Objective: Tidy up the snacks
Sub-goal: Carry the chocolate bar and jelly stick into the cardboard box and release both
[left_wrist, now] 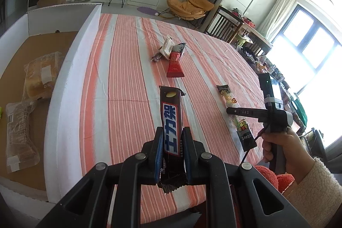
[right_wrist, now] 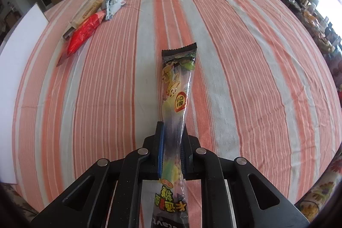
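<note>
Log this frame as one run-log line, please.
left gripper: shut on chocolate bar | right gripper: shut on long snack packet | loose snack pile on striped cloth | white box: two bread packs

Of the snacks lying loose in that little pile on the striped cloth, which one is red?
The red packet, the long one at the pile's near end. The others there are a beige bar and a grey-blue pouch.

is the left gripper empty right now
No, the left gripper is shut on a dark brown chocolate bar, which sticks out between its fingers above the striped tablecloth.
</note>
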